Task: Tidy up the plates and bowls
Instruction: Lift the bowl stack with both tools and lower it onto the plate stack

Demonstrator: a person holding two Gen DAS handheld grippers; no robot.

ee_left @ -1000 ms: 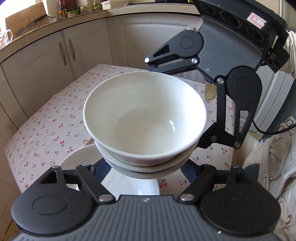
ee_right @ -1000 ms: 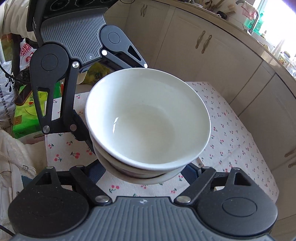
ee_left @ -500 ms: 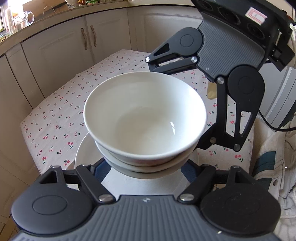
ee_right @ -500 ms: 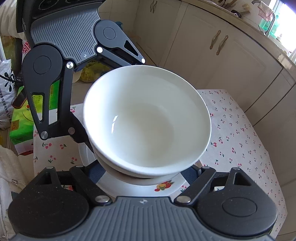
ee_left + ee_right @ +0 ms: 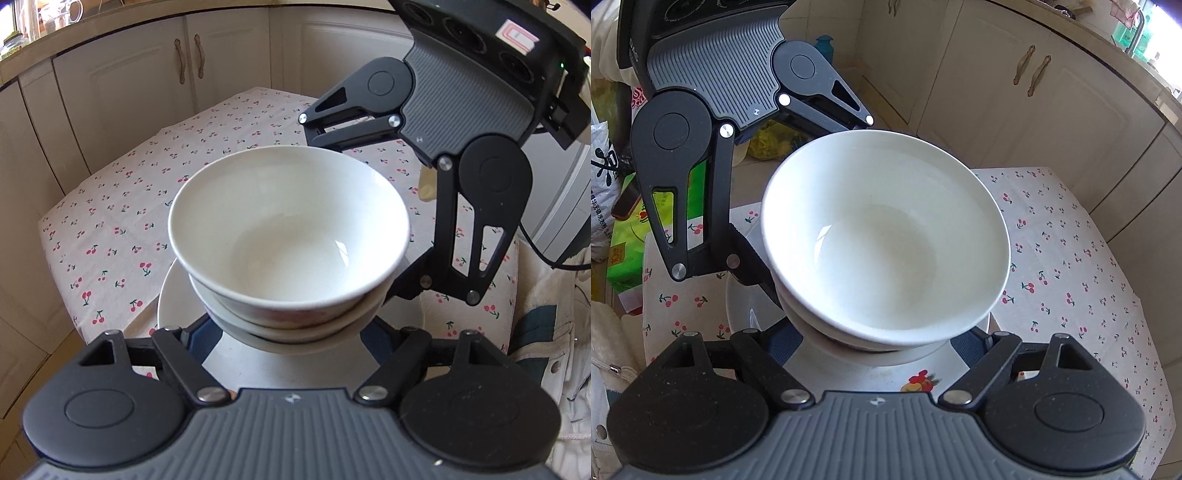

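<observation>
The left tool [image 5: 291, 332] is spreading its fingers wide around the underside of a stack of two white bowls [image 5: 290, 229], one nested in the other, and the lower bowl's [image 5: 295, 334] rim is sitting between the blue finger pads [image 5: 201, 338] on either side. The right tool [image 5: 882, 343] is doing the same from the opposite side, its fingers set wide apart and cradling the same stack [image 5: 886, 236] at the lower bowl. Whether the pads are pressing on the bowl or only lying beside it, the pictures are not showing clearly, since the bowls are hiding the fingertips.

In the left wrist view the right tool's body [image 5: 465, 107] is rising beyond the bowls, its linkage reaching down to the far rim. In the right wrist view the left tool's body [image 5: 716, 74] is standing likewise behind the stack.

The stack is hanging above a white plate [image 5: 923, 373] with a fruit motif, which is lying on the bench [image 5: 122, 206] covered by a cherry-print cloth. Cream cabinets [image 5: 147, 81] are standing behind the bench
</observation>
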